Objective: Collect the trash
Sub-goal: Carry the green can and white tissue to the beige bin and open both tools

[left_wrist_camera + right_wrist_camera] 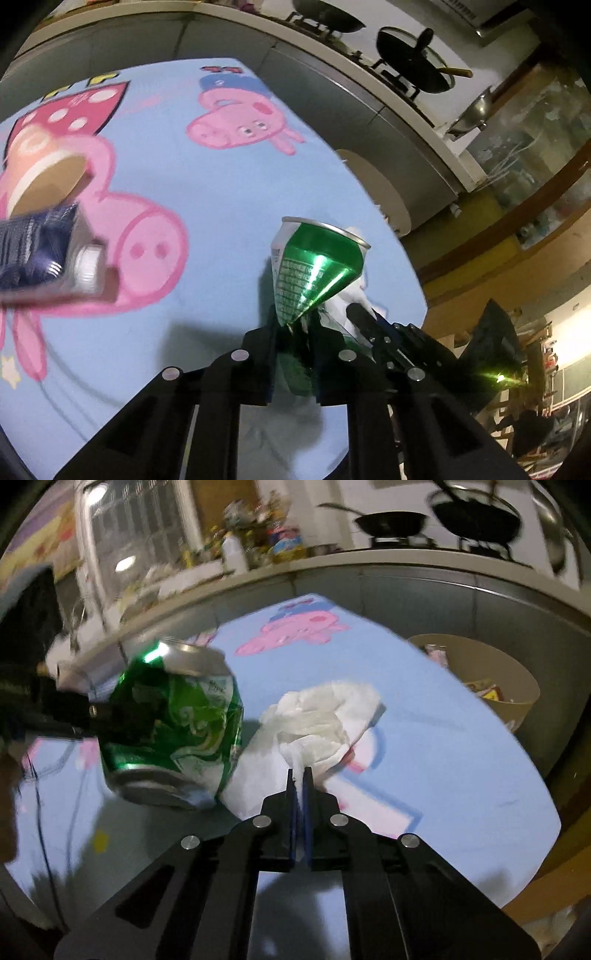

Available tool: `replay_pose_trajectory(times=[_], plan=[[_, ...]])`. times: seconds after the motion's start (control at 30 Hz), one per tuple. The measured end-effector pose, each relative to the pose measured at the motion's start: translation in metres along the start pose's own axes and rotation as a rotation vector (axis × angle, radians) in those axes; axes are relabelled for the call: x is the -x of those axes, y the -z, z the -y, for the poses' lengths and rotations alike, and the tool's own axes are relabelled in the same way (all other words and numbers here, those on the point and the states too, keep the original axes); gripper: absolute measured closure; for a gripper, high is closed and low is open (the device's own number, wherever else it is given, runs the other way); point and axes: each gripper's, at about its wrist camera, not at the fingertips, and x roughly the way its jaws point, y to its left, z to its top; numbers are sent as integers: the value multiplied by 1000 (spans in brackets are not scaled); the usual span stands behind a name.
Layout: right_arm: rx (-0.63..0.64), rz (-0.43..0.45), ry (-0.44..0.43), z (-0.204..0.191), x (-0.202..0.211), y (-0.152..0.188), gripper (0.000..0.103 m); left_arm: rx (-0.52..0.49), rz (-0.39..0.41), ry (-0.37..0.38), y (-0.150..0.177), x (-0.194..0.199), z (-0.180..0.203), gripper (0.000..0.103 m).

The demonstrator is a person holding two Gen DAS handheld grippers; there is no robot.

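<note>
Left hand-held gripper (295, 328) clamped narrow on a crushed green can (314, 266), held just off the blue cartoon-print bench (221, 192). Right hand-held gripper (300, 775) pinched nearly flat on the near edge of a crumpled white tissue (321, 716) – pads pressed together with a fold of paper between them, the rest of the wad lying on the bench just beside the can.

Pick-up step, by the look of it: both pieces gripped, neither yet binned. Next move calls for lifting the tissue clear without tearing it loose, then carrying both to the tan bin (517, 686) off the far right edge of the bench, where other scraps already lie.

Hard to read: a blurred paper cup (44, 177) and a dark blue carton (40, 254) at the left edge – possibly more trash, but cut off by the frame. Bin floor hidden behind its wall. Tissue mostly hidden behind the can in the left view.
</note>
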Motion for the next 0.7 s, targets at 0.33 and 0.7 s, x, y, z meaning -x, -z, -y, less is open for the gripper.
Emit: replay_pose_trajectory(times=[0.33,0.7], plan=[[-231,93,12,100,11,-70,101,-51,41,107,-71,-33,62,88],[-365,89,72,190,-12,-115,101,-86,32,112,-142,-121,108,88]])
